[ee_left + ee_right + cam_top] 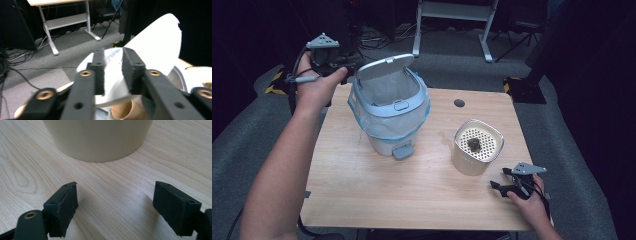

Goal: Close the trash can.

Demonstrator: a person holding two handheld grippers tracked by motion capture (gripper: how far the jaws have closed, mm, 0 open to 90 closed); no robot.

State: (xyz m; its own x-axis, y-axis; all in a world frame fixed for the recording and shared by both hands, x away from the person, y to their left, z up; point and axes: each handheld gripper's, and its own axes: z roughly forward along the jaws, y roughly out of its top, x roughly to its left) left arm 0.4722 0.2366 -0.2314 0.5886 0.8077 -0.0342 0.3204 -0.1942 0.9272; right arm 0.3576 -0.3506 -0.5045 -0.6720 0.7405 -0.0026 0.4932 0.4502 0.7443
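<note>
The cream container (98, 137) is cut off by the right gripper view's top edge.

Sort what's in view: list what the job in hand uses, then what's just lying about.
In use:
- left gripper, at the raised lid of the lined bin
- right gripper, open, near the cream container with a dark lump

Lying about:
- desk frame
- floor cables

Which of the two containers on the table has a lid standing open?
The tall pale-blue plastic-lined bin; its lid is tipped up. The cream perforated-top pot has none.
</note>
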